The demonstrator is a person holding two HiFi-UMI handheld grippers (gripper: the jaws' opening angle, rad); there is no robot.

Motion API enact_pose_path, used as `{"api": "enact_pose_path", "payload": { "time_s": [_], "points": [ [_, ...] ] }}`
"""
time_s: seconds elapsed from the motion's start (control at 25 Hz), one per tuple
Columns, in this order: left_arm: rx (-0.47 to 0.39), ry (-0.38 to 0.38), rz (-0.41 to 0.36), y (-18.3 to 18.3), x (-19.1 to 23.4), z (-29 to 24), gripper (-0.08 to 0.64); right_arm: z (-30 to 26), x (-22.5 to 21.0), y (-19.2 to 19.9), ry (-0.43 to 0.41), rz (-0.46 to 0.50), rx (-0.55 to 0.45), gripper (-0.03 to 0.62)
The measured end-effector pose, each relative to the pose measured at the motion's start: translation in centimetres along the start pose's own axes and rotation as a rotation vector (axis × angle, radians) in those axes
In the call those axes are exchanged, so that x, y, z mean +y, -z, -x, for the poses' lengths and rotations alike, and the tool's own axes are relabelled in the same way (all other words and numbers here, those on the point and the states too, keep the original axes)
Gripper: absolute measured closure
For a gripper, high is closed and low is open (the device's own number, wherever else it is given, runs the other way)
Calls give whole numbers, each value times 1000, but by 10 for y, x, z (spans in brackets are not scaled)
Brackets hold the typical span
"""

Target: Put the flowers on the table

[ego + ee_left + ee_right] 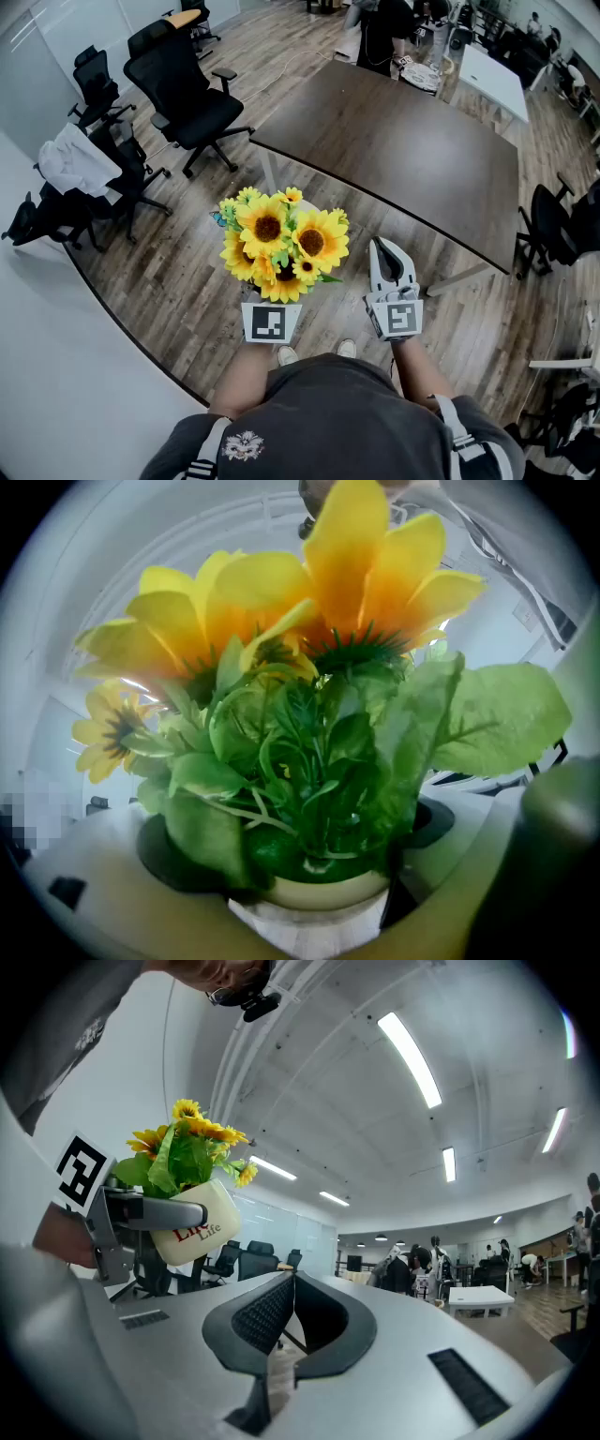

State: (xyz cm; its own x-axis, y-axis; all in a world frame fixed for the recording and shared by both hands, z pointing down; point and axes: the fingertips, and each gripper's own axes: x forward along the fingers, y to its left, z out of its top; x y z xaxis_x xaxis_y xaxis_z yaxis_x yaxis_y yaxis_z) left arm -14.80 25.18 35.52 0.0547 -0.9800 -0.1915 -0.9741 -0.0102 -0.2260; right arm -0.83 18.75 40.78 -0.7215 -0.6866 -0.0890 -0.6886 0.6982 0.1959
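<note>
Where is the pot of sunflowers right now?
Lower centre of the head view: the pot of sunflowers sits in the left gripper over the wood floor, short of the dark table, right gripper beside it.

Yellow flowers (284,246) with brown centres and green leaves (309,761), cream pot (202,1218), dark brown table (412,155), black chairs (183,94)

Right gripper (292,1281) closed, empty, left gripper (176,1213) clamping cream pot (208,1227) of sunflowers (192,1133)
</note>
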Motion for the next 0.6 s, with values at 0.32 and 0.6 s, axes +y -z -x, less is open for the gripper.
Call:
{"api": "enact_pose_path", "payload": {
  "time_s": [0.32, 0.6],
  "points": [
    [33, 12, 35, 6, -2, 1, 18, 4, 7, 1, -16, 2, 22, 568],
    [19, 26, 44, 8, -4, -2, 18, -1, 21, -1, -74, -44, -3, 566]
  ]
}}
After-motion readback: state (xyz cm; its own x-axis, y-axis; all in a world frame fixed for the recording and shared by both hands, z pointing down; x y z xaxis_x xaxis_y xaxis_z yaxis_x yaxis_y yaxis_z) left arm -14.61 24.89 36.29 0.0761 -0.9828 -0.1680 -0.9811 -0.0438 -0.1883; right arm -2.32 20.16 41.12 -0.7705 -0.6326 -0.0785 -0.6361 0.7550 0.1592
